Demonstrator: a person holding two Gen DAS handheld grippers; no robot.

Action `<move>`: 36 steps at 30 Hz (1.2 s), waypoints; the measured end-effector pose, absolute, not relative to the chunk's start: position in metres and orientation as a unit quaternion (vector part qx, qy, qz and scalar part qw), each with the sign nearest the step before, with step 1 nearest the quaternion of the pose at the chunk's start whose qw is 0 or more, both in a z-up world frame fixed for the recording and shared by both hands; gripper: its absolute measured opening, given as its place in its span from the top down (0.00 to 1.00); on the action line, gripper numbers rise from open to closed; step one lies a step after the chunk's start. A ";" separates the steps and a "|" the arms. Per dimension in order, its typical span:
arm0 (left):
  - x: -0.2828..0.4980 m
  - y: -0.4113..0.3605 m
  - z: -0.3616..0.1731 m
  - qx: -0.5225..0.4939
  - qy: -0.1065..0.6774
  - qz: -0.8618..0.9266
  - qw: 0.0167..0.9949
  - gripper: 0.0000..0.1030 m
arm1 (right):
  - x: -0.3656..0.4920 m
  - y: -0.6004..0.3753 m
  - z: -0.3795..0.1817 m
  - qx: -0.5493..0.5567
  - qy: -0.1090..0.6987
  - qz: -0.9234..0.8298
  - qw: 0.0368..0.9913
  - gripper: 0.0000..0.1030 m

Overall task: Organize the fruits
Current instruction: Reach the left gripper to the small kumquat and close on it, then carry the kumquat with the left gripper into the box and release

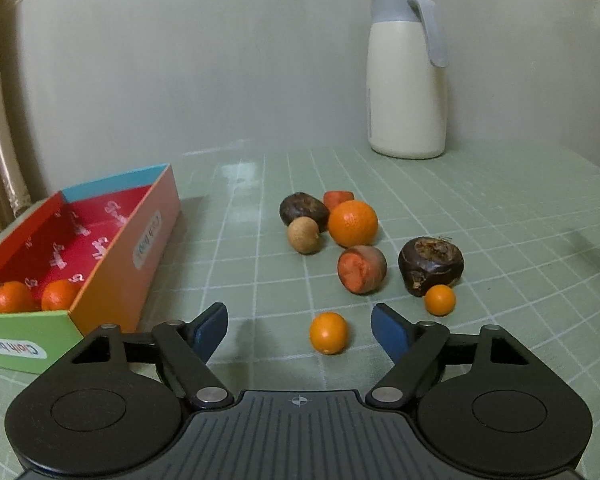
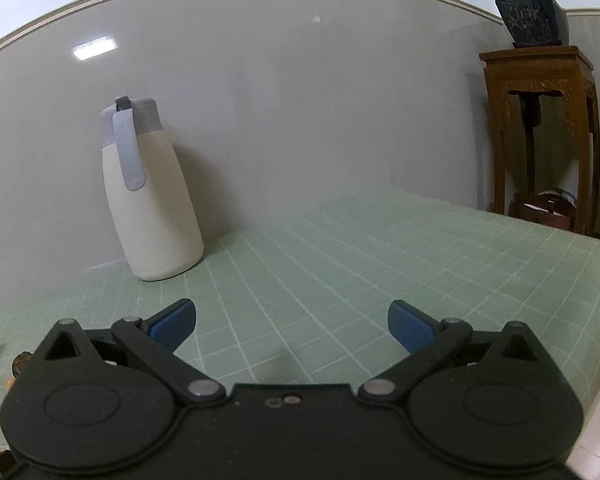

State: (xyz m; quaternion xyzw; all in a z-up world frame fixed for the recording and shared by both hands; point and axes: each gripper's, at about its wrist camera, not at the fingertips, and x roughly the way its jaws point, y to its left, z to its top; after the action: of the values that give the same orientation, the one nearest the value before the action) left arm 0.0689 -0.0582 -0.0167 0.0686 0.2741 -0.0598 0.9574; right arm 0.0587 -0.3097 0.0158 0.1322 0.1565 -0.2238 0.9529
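Note:
In the left wrist view, my left gripper (image 1: 300,326) is open, and a small orange kumquat (image 1: 328,333) lies on the mat between its blue pads. Beyond it lies a cluster: a second kumquat (image 1: 440,299), a large orange (image 1: 352,223), two dark water chestnuts (image 1: 430,265) (image 1: 303,208), a tan longan (image 1: 303,235) and two reddish carrot pieces (image 1: 362,269) (image 1: 338,197). A colourful cardboard box (image 1: 112,264) at the left holds two small oranges (image 1: 15,297) (image 1: 58,294). My right gripper (image 2: 292,322) is open and empty over bare mat.
A cream thermos jug (image 1: 407,76) with a grey lid stands by the wall; it also shows in the right wrist view (image 2: 152,196). The green grid mat (image 2: 340,248) covers the table. A wooden stand (image 2: 540,132) with a potted plant (image 2: 528,12) stands beyond the table's right edge.

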 end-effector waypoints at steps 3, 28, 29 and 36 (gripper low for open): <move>0.072 -0.059 -0.019 0.067 0.283 -0.067 0.955 0.49 | 0.058 -0.310 0.016 0.131 0.155 -0.223 0.953 0.00; 0.068 -0.057 -0.017 0.052 0.291 -0.098 0.950 0.80 | 0.061 -0.307 0.012 0.129 0.169 -0.213 0.954 0.00; 0.068 -0.057 -0.017 0.053 0.290 -0.100 0.950 0.80 | 0.061 -0.307 0.012 0.129 0.169 -0.213 0.954 0.00; 0.060 -0.060 -0.013 0.068 0.272 -0.105 0.954 0.80 | 0.063 -0.308 0.011 0.128 0.171 -0.214 0.953 0.00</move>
State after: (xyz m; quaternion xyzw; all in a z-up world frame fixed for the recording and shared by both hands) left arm 0.0604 -0.0600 -0.0131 0.0680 0.2718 -0.1047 0.9542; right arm 0.0625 -0.3076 0.0109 0.1283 0.1709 -0.2142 0.9531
